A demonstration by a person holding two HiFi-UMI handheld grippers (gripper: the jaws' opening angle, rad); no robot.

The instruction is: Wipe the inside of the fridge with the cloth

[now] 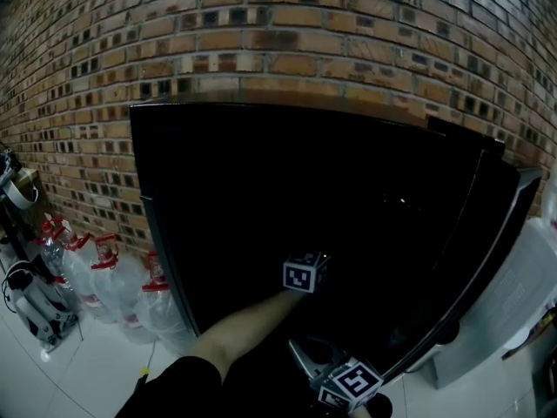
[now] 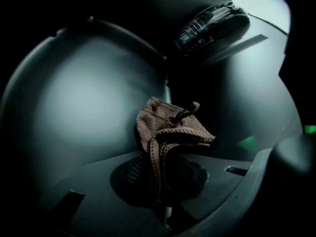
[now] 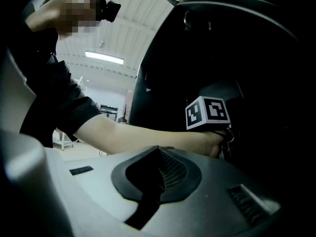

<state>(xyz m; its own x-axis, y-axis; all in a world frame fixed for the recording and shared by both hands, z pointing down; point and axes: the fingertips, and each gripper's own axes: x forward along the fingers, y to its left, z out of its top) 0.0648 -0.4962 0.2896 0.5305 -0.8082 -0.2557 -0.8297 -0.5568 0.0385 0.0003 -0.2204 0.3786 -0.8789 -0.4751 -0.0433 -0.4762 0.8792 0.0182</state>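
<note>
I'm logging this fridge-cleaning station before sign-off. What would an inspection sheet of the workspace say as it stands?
Surface: fridge is dark inside; the grey inner wall is too dim to judge for dirt.
Job's things: brown cloth, bunched, close to the inner wall.
Clutter: clear bottles with red tops on the floor left of the fridge.
Tools: left tool shut on the cloth, inside the fridge; right tool shut, empty.
Cables: possibly a dark loop on gear at the far left.
Surroundings: brick wall behind; white tiled floor.
</note>
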